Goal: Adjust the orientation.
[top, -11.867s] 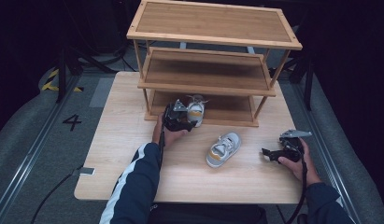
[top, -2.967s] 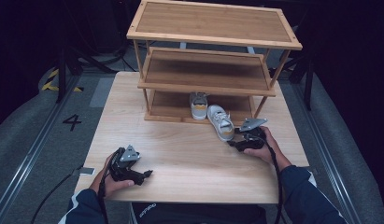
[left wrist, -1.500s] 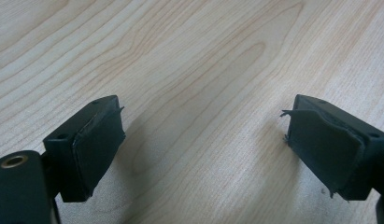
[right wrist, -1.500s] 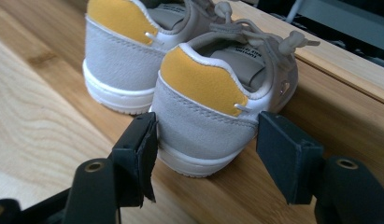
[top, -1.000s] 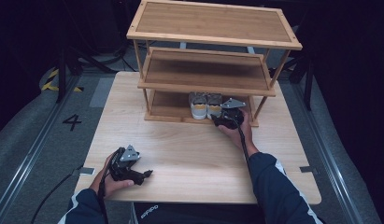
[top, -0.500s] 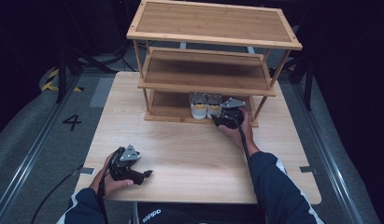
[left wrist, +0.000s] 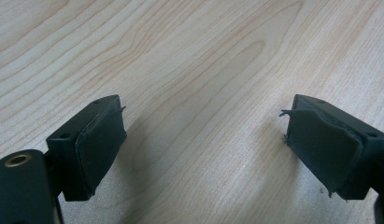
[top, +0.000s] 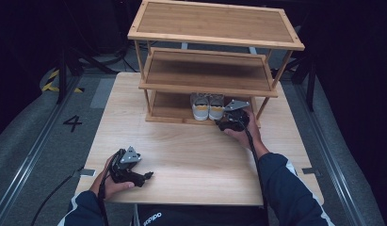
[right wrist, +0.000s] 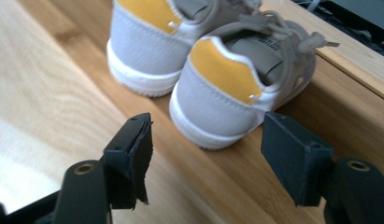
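Right gripper (right wrist: pixel 206 156) wide, empty, just behind near shoe (right wrist: pixel 236 93) (light, soft; grab stiff heel); left gripper (left wrist: pixel 203 149) wide over counter (left wrist: pixel 189 56).

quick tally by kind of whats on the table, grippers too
Small grey-white sneakers with yellow heel tabs: 2, left one and right one, side by side on the rack's bottom shelf
Three-tier bamboo shoe rack: 1
Black two-jaw grippers: 2, left gripper and right gripper, both open and empty
Total: 5
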Demonstrator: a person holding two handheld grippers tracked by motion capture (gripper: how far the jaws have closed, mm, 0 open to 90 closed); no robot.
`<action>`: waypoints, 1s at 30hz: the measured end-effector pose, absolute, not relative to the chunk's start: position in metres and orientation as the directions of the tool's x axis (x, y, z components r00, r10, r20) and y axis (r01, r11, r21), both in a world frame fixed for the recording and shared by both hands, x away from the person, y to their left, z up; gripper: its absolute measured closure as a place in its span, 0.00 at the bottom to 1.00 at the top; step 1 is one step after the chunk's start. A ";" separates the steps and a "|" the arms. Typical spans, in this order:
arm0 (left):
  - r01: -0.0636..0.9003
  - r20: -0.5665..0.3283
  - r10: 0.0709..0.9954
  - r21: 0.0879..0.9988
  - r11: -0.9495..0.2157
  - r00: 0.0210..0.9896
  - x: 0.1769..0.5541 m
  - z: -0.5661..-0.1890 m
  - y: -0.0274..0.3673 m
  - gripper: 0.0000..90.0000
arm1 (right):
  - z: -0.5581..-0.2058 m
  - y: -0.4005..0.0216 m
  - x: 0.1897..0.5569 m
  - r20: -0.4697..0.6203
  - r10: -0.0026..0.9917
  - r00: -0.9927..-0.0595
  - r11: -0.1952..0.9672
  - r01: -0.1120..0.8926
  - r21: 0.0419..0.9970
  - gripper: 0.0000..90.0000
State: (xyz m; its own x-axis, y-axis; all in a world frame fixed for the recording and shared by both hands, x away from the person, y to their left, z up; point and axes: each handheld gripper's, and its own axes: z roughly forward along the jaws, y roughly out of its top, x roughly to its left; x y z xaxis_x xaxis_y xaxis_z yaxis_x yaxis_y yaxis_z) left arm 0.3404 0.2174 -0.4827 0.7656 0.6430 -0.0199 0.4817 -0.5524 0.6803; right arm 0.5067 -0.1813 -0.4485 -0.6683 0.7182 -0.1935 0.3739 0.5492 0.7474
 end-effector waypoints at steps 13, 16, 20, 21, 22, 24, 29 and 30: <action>0.487 -0.022 0.649 0.680 -0.548 0.761 0.340 -0.483 0.218 0.13 | -0.432 -0.195 0.492 -0.224 0.653 -0.723 0.630 0.355 0.690 0.35; 0.486 -0.013 0.650 0.676 -0.555 0.760 0.339 -0.482 0.218 0.13 | -0.430 -0.202 0.488 -0.218 0.645 -0.732 0.636 0.357 0.684 0.34; 0.485 -0.015 0.649 0.677 -0.553 0.761 0.339 -0.482 0.218 0.13 | -0.429 -0.212 0.484 -0.209 0.648 -0.733 0.631 0.362 0.686 0.34; 0.485 -0.015 0.649 0.677 -0.553 0.761 0.339 -0.482 0.218 0.13 | -0.429 -0.212 0.484 -0.209 0.648 -0.733 0.631 0.362 0.686 0.34; 0.485 -0.015 0.649 0.677 -0.553 0.761 0.339 -0.482 0.218 0.13 | -0.429 -0.216 0.481 -0.210 0.643 -0.737 0.639 0.365 0.677 0.34; 0.488 -0.018 0.650 0.678 -0.550 0.760 0.339 -0.482 0.218 0.13 | -0.429 -0.218 0.479 -0.221 0.637 -0.738 0.648 0.358 0.672 0.34; 0.488 -0.018 0.651 0.678 -0.550 0.759 0.339 -0.483 0.218 0.13 | -0.429 -0.227 0.468 -0.240 0.622 -0.745 0.671 0.350 0.653 0.33; 0.489 -0.019 0.652 0.677 -0.550 0.758 0.339 -0.482 0.218 0.13 | -0.429 -0.231 0.462 -0.238 0.621 -0.747 0.670 0.349 0.655 0.33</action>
State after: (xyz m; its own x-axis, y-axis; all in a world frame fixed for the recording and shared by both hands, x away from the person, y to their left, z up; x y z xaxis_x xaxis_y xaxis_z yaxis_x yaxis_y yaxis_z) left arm 0.3386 0.2182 -0.4825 0.7584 0.6515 -0.0190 0.4891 -0.5496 0.6773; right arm 0.4623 -0.2313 -0.4293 -0.7466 0.6212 -0.2381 0.3489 0.6704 0.6549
